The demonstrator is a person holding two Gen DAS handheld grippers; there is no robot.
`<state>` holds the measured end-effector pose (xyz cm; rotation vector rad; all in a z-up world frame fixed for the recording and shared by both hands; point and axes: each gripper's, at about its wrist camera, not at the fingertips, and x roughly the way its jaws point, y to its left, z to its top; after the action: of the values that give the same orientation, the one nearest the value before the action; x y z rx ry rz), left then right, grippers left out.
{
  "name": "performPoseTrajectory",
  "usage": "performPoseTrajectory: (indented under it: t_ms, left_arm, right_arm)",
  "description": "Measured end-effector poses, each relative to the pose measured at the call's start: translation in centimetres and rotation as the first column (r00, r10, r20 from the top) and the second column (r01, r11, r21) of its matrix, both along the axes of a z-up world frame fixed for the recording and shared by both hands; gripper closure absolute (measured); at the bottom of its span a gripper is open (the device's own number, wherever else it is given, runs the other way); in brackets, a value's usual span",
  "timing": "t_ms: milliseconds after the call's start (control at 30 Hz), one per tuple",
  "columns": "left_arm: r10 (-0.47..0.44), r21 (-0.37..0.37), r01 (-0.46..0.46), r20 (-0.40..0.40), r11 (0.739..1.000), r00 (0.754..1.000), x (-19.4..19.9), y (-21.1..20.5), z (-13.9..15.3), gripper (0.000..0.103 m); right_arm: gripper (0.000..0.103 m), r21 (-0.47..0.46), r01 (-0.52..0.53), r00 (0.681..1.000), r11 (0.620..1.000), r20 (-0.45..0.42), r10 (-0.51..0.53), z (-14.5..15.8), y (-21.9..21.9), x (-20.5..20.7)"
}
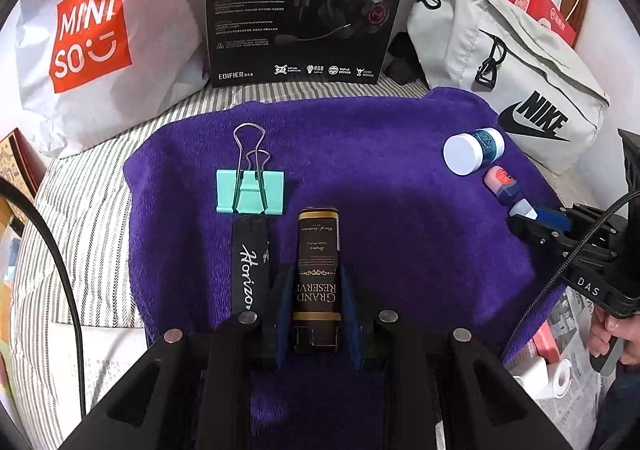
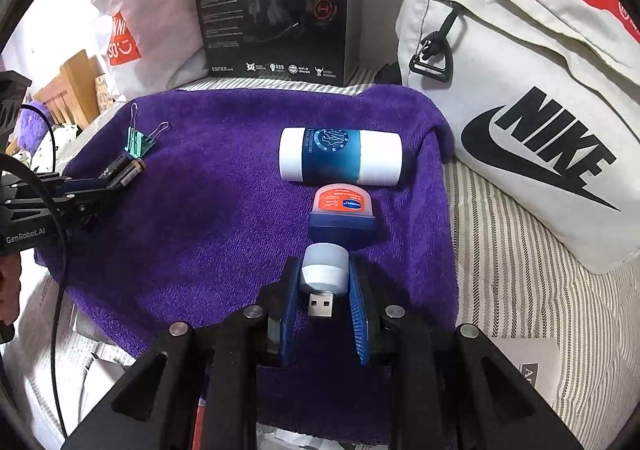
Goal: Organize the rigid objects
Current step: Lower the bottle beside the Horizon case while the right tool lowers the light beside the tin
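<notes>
The left gripper [image 1: 316, 286] clamps the box [image 1: 318, 250], lower centre; the right gripper [image 2: 324, 282] pinches the USB light [image 2: 323, 270] by the jar [image 2: 343, 206] — a nudge could roll it.

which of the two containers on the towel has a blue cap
The small orange jar; its cap is dark blue, while the big bottle beyond it has white ends.
</notes>
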<state>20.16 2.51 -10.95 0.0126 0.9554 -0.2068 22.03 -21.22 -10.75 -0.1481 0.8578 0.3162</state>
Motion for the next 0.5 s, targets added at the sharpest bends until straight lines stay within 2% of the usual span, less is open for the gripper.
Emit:
performPoseTrajectory:
  t_ms: [233,500]
  left_arm:
    - [-0.01,0.074,0.008,0.024,0.997,1.0,-0.1,-1.1,-0.2,0.08]
    - [-0.011,0.103,0.007,0.041,0.995,0.999,-0.3,-1.4,-0.2,0.079]
  right_arm:
    - [0.079,-0.005,0.003,1.0,1.0,0.015,-0.003,-0.1,0.0,0.0]
    - [0.078,-0.013,0.004,1.0,1.0,0.026,-0.004,-0.1,0.1,-0.1]
